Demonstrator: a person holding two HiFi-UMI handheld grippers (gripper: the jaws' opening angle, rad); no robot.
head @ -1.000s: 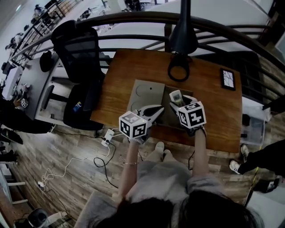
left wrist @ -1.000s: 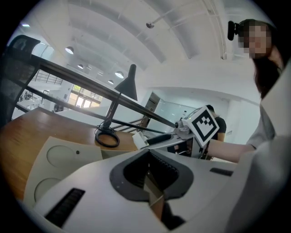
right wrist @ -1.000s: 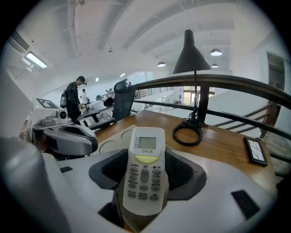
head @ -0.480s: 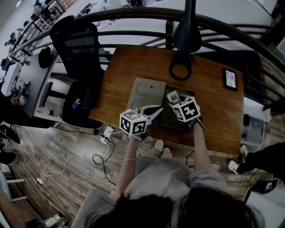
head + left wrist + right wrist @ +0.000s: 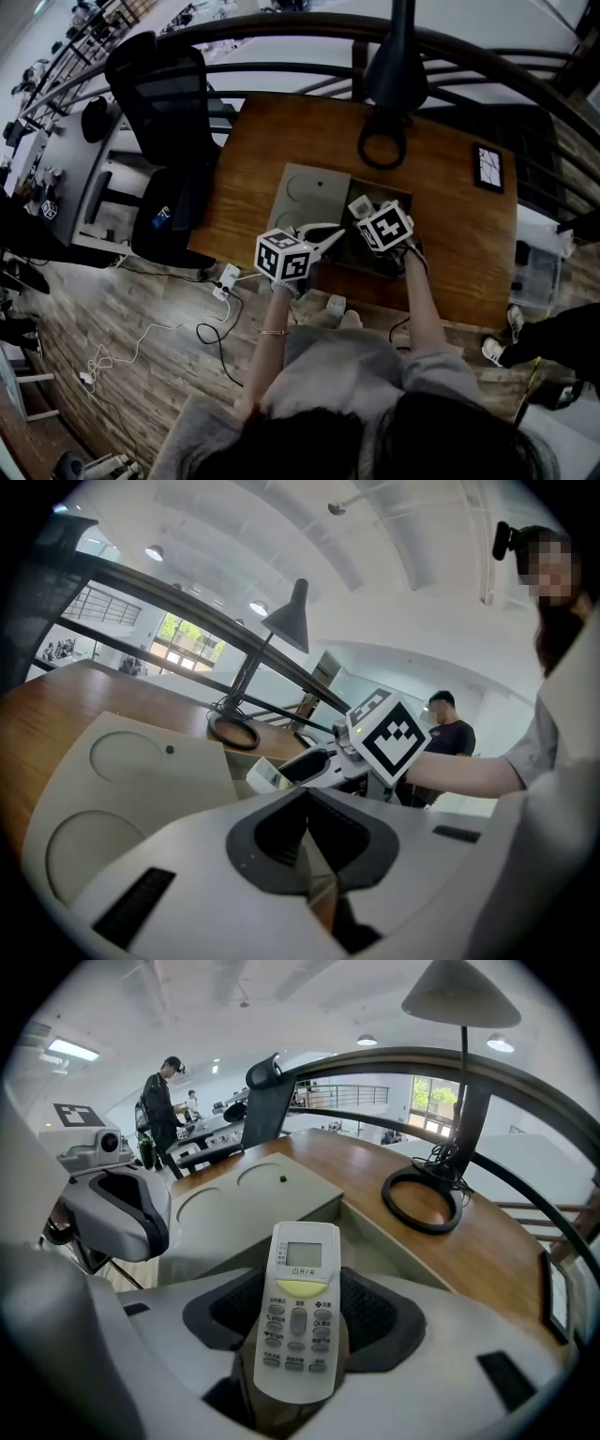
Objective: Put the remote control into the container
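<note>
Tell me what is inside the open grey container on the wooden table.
The visible strip of the open grey container looks bare. The white remote control, clamped in the right gripper over it, covers the rest, so that part cannot be checked.

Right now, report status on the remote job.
Left tool shut, empty. Right tool shut on remote control, over open container. Path looks clear.

The bench [image 5: 272, 141] is seen steeply from overhead; it is skimmed closely by both gripper views, lamp [image 5: 461, 997] and container [image 5: 380, 1235] shared.
</note>
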